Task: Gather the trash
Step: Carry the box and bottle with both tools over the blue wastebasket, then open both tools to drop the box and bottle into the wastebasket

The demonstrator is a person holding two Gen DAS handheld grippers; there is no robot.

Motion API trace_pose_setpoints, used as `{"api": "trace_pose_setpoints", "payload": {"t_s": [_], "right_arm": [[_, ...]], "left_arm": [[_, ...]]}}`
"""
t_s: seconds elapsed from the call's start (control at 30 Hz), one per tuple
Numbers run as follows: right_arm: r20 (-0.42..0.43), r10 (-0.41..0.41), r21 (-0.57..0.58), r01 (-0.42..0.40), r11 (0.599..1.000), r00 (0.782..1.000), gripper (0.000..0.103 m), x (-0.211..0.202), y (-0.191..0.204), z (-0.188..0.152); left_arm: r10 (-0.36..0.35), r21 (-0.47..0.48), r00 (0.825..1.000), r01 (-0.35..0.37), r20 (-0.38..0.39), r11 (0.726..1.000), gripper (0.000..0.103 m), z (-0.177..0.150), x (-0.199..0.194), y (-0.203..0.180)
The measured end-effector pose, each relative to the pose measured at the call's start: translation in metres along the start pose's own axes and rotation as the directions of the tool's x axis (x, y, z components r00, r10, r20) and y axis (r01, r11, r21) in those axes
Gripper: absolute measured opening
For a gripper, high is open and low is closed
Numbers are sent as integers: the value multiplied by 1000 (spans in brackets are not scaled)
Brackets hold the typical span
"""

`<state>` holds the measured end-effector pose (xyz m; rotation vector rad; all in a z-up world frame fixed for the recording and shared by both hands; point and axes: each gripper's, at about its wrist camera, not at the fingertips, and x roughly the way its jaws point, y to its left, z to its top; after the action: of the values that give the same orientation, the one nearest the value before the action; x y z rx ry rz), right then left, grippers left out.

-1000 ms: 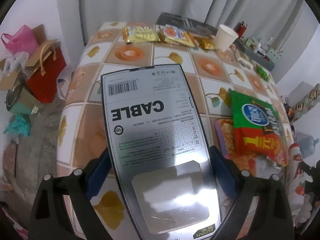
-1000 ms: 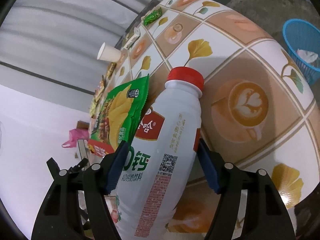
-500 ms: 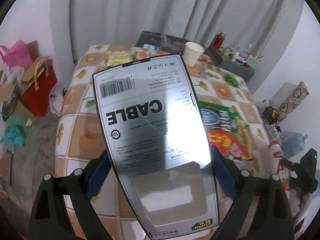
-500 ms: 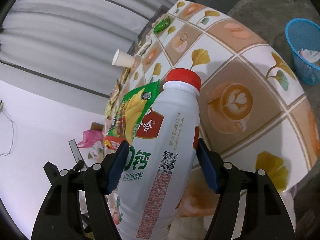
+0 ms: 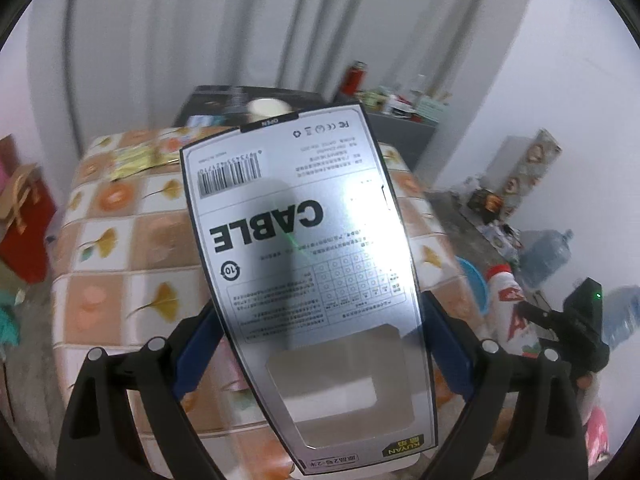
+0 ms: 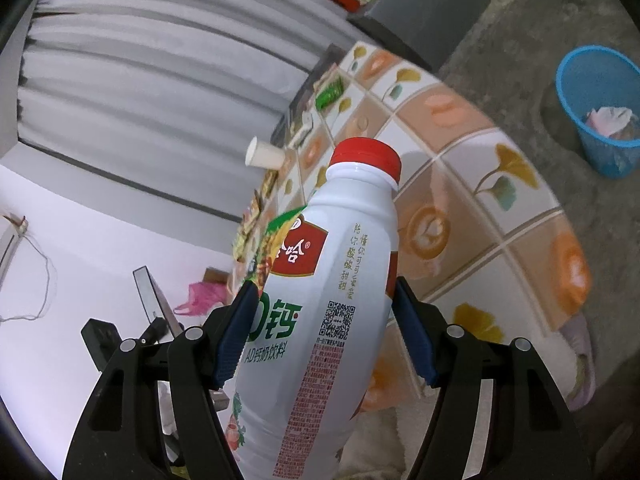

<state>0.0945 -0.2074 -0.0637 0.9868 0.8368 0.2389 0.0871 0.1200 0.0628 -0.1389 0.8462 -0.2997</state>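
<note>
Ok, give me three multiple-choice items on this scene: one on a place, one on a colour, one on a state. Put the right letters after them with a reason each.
1. Where is the blue wastebasket?
A. on the table
B. on the floor beside the table
C. in the left gripper

2. What colour is the white bottle's cap?
A. red
B. green
C. blue

3. What is the left gripper doing?
A. hanging open with nothing in it
B. gripping a paper cup
C. gripping the cable box

Answers: 1 B, it stands on the grey floor past the table's edge. 2 A, the cap is plainly red. 3 C, both blue fingers press the box's sides.
</note>
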Motion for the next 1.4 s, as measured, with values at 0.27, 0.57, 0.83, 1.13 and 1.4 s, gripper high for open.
{"api": "trace_pose_setpoints", "payload": {"t_s": [0.27,0.57,0.83,1.13,1.4], "right_arm": [[73,10,40,-13,999,997,64,-34,-25,7],[185,-20,158,-10,987,983,64,-79,-83,20],[274,-85,306,-4,952,958,64,-112,-154,35],[293,-186,417,49,907,938,64,-115,-226,88],[250,-275,450,140,882,928,69,-83,-285,167]], "left_arm": [[-122,114,991,128,-50,985,91,18,34,-84],[-206,258,966,241,-156,936,91,36,101,-198],[-258,310,915,353,-309,883,91,47,190,-307],[-209,353,863,394,-460,849,91,48,317,-409],[-168,298,844,356,-510,886,94,63,434,-463]]}}
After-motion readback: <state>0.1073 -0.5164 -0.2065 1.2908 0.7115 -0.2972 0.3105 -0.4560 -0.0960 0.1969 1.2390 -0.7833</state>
